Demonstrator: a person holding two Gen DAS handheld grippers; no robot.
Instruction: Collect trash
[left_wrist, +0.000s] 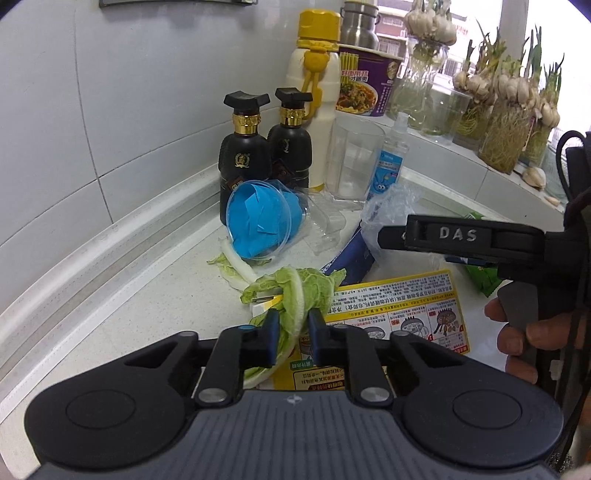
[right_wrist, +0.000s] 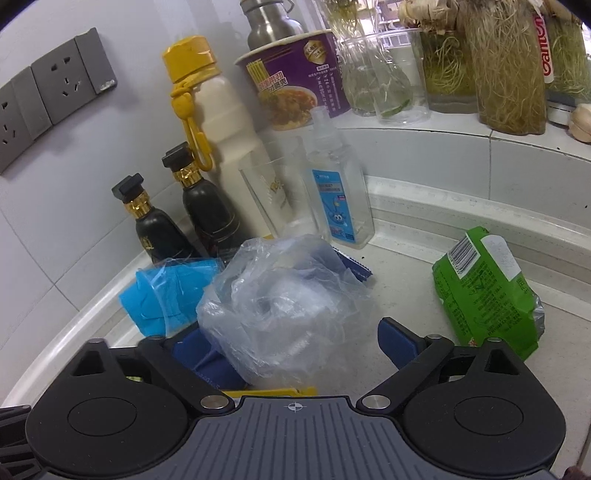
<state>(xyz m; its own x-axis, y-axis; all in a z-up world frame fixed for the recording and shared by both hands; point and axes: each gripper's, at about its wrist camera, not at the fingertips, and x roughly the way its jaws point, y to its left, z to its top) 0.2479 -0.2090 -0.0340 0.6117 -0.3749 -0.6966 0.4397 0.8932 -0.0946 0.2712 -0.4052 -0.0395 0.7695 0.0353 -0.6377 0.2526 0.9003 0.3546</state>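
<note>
Left gripper (left_wrist: 291, 325) pinching cabbage leaf (left_wrist: 295, 291); right gripper (right_wrist: 295, 339) wide around crumpled plastic bag (right_wrist: 280, 295), unclamped

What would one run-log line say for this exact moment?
left gripper: shut on cabbage leaf | right gripper: open around clear plastic bag | countertop: trash remaining

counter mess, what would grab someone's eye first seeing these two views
Probably the left gripper, shut on a limp cabbage leaf above a yellow printed sheet at the counter's front. Next, the crumpled clear plastic bag sitting between the right gripper's open jaws. Bright accents follow: a clear cup stuffed with blue paper lying tipped before two black bottles, and a green snack packet to the right.
</note>
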